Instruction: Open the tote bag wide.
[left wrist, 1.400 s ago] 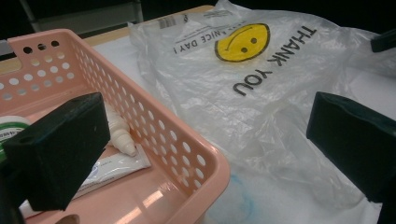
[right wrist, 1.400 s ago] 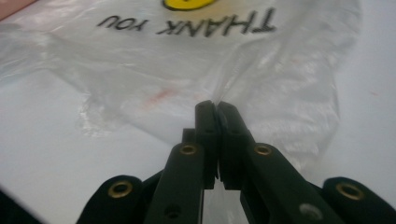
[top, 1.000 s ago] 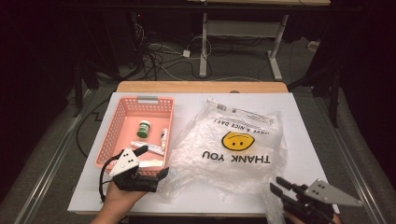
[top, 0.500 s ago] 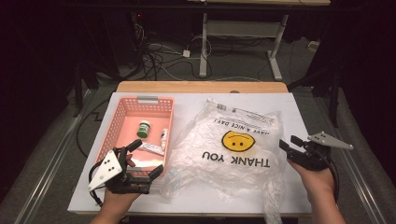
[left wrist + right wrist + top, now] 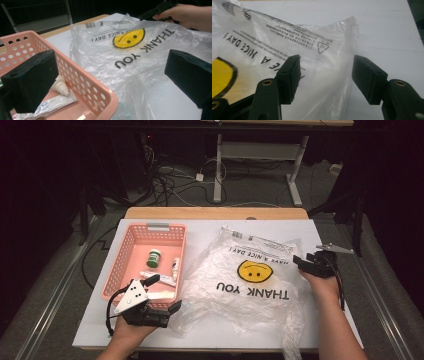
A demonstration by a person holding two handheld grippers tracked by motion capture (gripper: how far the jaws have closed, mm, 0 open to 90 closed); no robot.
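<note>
We have the clear plastic bag (image 5: 250, 285) lying flat on the white counter (image 5: 205, 232), just beside the pink basket (image 5: 131, 251). Our right hand-held gripper (image 5: 325, 75), its jaws just opened and nothing pinched yet, straddles the bag's far edge; we should slide one jaw under a single layer before closing. Our left hand-held gripper (image 5: 110, 75) gapes open at the near corner, ready to pin it.

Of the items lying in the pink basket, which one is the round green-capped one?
The small jar with the green lid, toward the basket's middle. The others, a white tube and a small white bottle, are elongated and white.
</note>
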